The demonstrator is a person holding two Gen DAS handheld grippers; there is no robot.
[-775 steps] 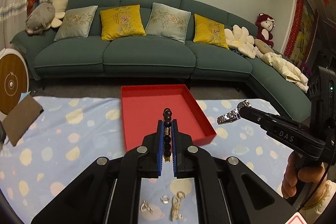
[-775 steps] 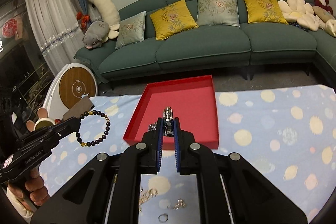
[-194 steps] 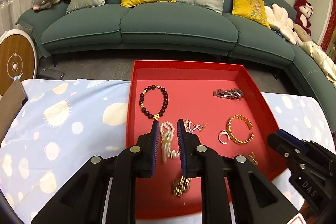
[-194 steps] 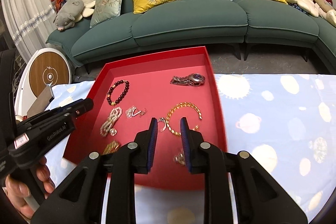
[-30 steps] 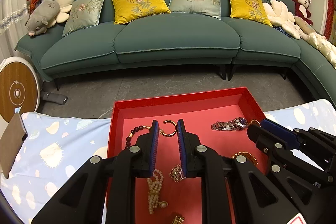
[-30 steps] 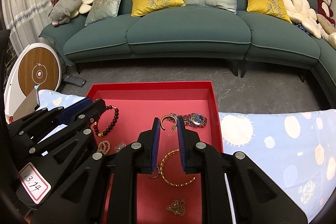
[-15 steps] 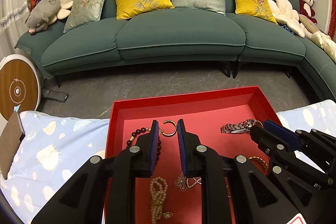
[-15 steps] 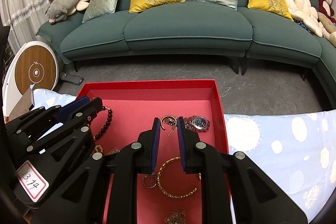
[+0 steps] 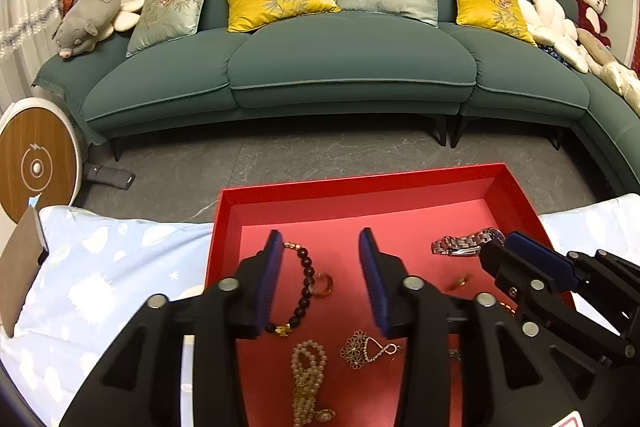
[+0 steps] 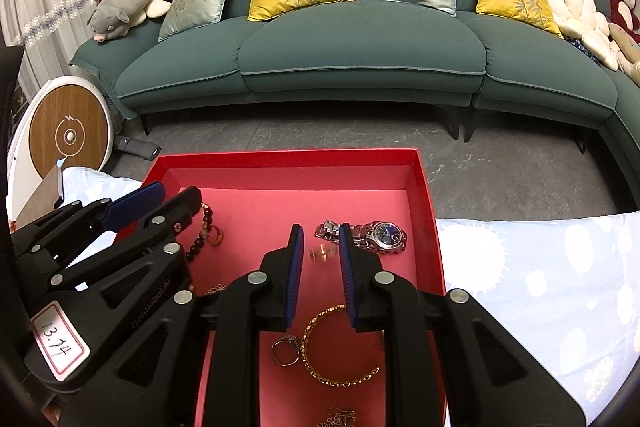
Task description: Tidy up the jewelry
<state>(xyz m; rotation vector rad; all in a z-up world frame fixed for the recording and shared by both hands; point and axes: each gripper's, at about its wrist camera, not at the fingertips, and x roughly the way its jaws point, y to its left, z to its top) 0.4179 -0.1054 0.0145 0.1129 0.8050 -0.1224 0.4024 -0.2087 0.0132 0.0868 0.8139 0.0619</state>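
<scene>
A red tray on the blue spotted cloth holds the jewelry. My left gripper is open and empty above it. A gold hoop earring lies under it by the dark bead bracelet. My right gripper is open and empty. A second gold hoop earring shows blurred between its fingers, near the silver watch. The tray also holds a pearl bracelet, a flower pendant, a gold bangle and a silver ring.
The blue spotted cloth covers the table on both sides of the tray. A brown card lies at the cloth's left edge. A green sofa with cushions stands across the grey floor. A round wooden disc stands on the left.
Both grippers have opened and let go of their gold hoop earrings. One now lies beside the bead bracelet, the other is near the watch.
</scene>
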